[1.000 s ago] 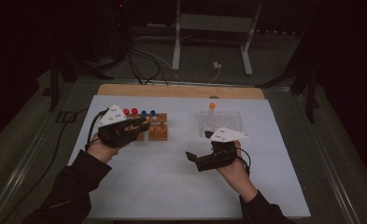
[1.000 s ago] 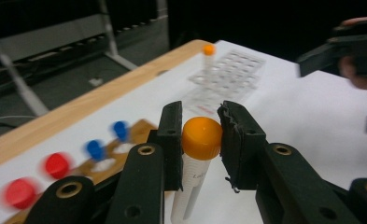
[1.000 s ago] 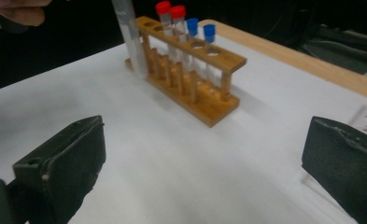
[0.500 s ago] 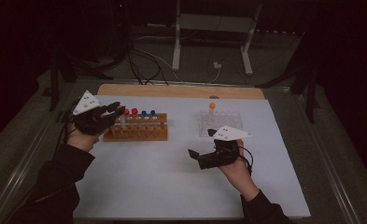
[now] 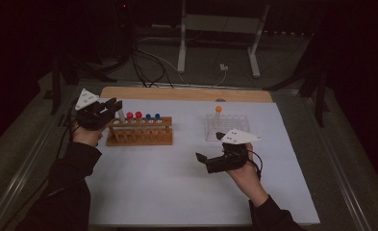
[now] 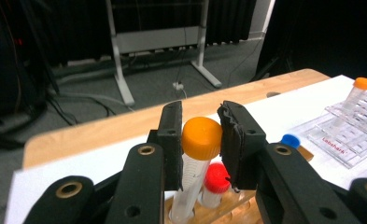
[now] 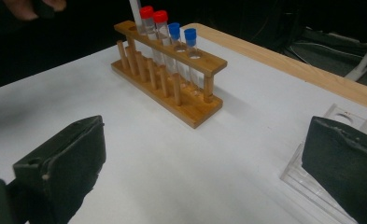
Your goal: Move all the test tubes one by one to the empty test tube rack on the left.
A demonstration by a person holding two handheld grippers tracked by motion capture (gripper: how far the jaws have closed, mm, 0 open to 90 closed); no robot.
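Lying flat, the big white desk [image 5: 177, 192] gives everything a steady place to stand. At its far left sits the wooden rack [image 5: 139, 132], with holes that keep tubes standing so nothing rolls away. Two red-capped tubes [image 5: 133, 116] and two blue-capped tubes [image 5: 153, 117] stand in it, side by side. Far right of the middle is the clear plastic rack [image 5: 227, 126], and one orange-capped tube [image 5: 218, 111] stands in its far left corner.

The right hand-held gripper [image 5: 199, 158] hangs over the middle of the desk, nearer than both racks. Its jaws are wide apart with nothing between them, so it looks like it is waiting for its turn.

The left hand-held gripper [image 6: 201, 140] is at the left end of the wooden rack. Its jaws are squeezed tight on the cap of the orange tube [image 6: 201, 137], likely because the cap is the easy part to grab. This tube points nearly straight up, cap on top, leaning just a little. Its bottom seems to be in the rack's left end hole.
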